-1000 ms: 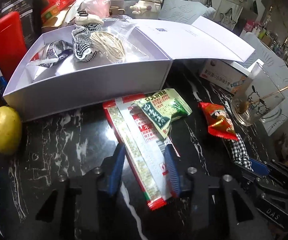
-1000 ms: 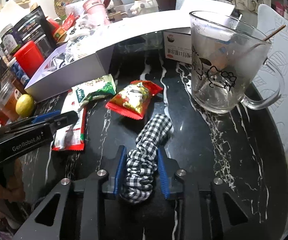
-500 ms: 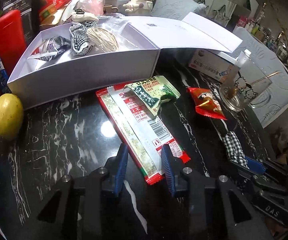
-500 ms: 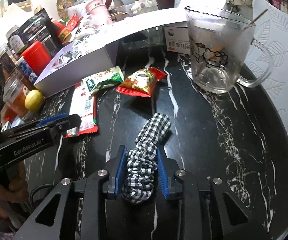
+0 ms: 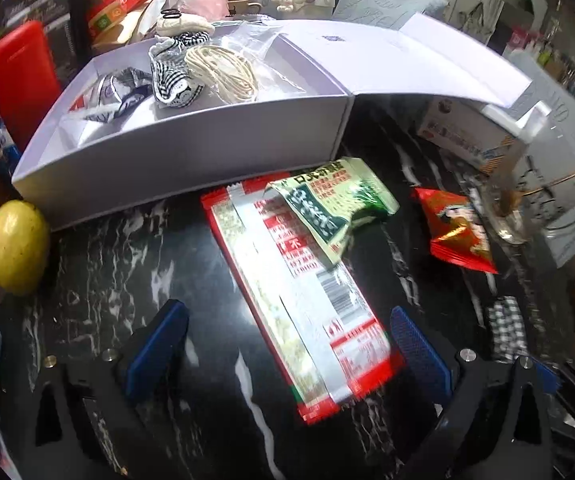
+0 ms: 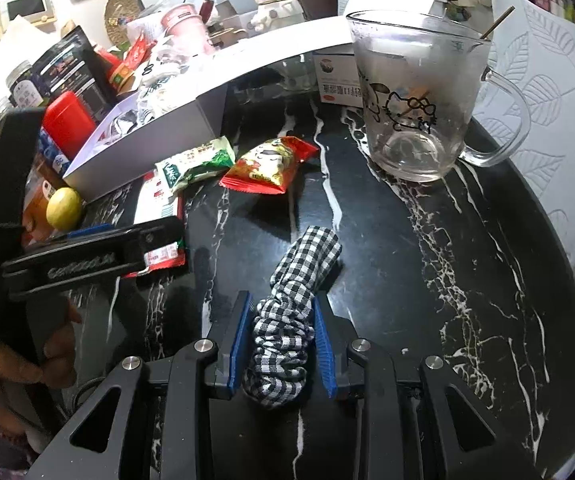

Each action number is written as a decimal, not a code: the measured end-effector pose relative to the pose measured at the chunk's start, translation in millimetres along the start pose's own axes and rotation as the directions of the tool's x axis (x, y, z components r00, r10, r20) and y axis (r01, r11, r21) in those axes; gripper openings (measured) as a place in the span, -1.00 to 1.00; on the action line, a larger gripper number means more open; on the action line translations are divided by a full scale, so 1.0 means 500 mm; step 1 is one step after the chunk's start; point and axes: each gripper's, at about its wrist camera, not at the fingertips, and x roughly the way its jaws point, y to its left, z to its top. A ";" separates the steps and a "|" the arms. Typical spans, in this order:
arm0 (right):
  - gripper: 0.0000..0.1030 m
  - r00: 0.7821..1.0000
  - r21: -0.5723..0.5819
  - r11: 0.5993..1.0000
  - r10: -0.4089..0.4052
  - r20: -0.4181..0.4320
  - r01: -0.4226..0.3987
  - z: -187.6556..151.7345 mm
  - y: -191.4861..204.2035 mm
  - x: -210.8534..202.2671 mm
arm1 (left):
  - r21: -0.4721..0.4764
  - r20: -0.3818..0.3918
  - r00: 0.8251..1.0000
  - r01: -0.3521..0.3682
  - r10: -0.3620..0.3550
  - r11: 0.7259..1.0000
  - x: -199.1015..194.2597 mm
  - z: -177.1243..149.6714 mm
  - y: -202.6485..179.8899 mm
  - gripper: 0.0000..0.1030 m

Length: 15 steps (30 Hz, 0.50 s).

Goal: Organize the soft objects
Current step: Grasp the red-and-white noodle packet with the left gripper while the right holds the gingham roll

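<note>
My right gripper (image 6: 281,302) is shut on a black-and-white checked scrunchie (image 6: 307,252), whose far end rests on the black marble table (image 6: 427,280). My left gripper (image 5: 283,316) has its jaws opening wide. A long red-edged snack packet (image 5: 303,312) lies flat on the table between its blue pads (image 5: 159,340), which do not press on it. A green packet (image 5: 327,208) overlaps the long packet's far end. Behind them stands an open white box (image 5: 191,152) holding a striped cloth (image 5: 171,80) and a cream cord bundle (image 5: 223,70).
A small red snack packet (image 5: 455,232) lies right of the green one. A glass mug (image 6: 415,92) with a stick in it stands at the back right. A lemon (image 5: 15,246) and a red canister (image 5: 19,84) crowd the left edge.
The left gripper's jaws went from nearly shut to wide open around the long packet's near end. The right gripper kept its hold on the scrunchie and stayed put.
</note>
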 end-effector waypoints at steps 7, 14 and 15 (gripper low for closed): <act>-0.43 1.000 -0.001 1.000 0.003 0.004 -0.003 0.000 -0.003 -0.002 | 0.098 0.072 0.997 -0.021 0.014 0.995 -0.013 -0.006 -0.011 0.09; -0.43 1.000 -0.014 1.000 -0.001 0.012 0.001 -0.001 0.000 -0.003 | 0.134 0.077 0.997 0.013 -0.024 0.991 -0.025 -0.025 0.012 0.02; -0.43 1.000 -0.020 1.000 -0.008 0.014 0.008 -0.002 0.003 -0.003 | 0.136 0.073 0.997 0.014 -0.024 0.991 -0.032 -0.033 0.016 0.02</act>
